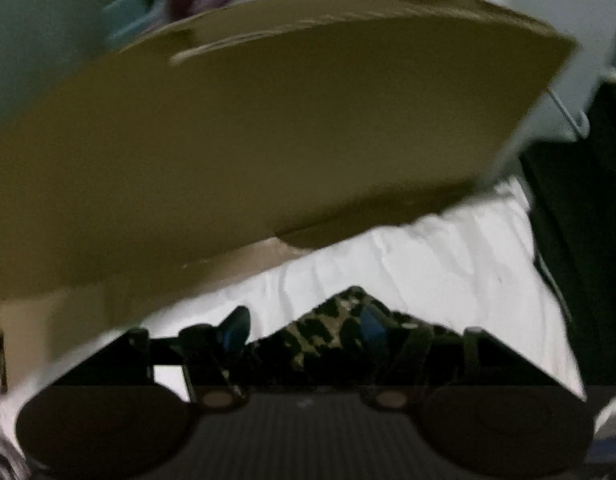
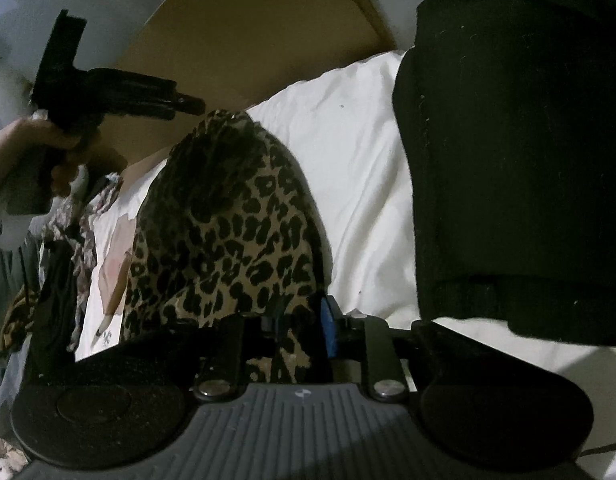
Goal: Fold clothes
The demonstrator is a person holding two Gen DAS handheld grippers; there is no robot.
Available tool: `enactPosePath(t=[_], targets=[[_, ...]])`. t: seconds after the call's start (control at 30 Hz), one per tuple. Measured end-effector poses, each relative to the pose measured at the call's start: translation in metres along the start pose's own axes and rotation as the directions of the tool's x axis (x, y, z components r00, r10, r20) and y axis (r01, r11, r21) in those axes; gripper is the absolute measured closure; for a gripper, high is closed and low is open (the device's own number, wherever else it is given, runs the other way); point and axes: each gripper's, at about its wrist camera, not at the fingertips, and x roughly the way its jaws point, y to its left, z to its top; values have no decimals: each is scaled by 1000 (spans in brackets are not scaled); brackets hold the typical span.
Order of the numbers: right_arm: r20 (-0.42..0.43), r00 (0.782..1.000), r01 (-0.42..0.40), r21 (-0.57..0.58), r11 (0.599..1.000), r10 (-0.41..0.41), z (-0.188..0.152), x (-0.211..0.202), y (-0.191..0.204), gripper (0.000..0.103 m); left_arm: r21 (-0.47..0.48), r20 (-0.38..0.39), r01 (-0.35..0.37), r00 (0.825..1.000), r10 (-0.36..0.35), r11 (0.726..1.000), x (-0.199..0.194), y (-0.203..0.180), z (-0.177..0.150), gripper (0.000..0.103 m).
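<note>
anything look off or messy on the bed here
Mostly the leopard-print garment: it lies humped and bunched on the white bedding rather than flat, unlike the neatly folded black garment beside it. A loose heap of patterned clothes sits at the left edge.

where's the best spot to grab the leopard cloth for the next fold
Probably the raised far tip of the leopard cloth, near the cardboard. It peaks up off the white sheet there, so a tool coming down from above, pads either side of the ridge, should pinch one layer without snagging the sheet.

Left gripper (image 1: 303,330) jaws apart
</note>
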Motion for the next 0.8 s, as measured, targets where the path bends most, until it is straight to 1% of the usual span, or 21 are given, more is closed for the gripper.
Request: enactPosePath(t=[0.13,0.2,0.23,0.3,0.37,0.47,0.57,0.67,0.7,0.73,0.77,0.8], targets=[[-18,1000,4,-19,1000,-4,-3,3,3,82,116,-18,10,1000,-8,993,8,-11,-3,39],[-35,999,16,-31,999,-18,-5,6,4,82,143,-40,33,999,-27,989,13,-15,-4,39],[-46,998,28,-41,999,-30,-6,9,5,82,166,-47,34,999,-26,986,16,-18,-5,37],[-72,995,60,-70,996,-65,-8,13,7,82,228,-54,37,998,-25,973,20,-26,-6,34],[-88,993,71,-78,994,-78,-9,16,7,82,281,-53,49,998,-35,958,22,-34,-7,31],[-112,989,85,-86,993,-94,-12,20,6,82,300,-54,39,998,-24,953,30,-39,-8,30],[-127,986,96,-109,989,-110,-16,21,7,79,310,-68,25,998,-4,950,39,-41,-11,26],[-134,986,91,-93,991,-103,-17,21,3,81,316,-70,28,998,-6,948,45,-42,-14,26],[-136,986,89,-92,992,-101,-16,22,2,81,324,-72,32,997,-9,946,46,-42,-15,28],[-137,986,88,-91,992,-100,-16,22,2,81,335,-74,40,997,-16,941,45,-43,-15,34],[-138,985,88,-93,992,-100,-16,22,2,81,349,-77,53,997,-28,936,43,-44,-15,43],[-139,985,88,-96,992,-101,-16,22,2,82,362,-80,70,996,-43,929,40,-45,-15,48]])
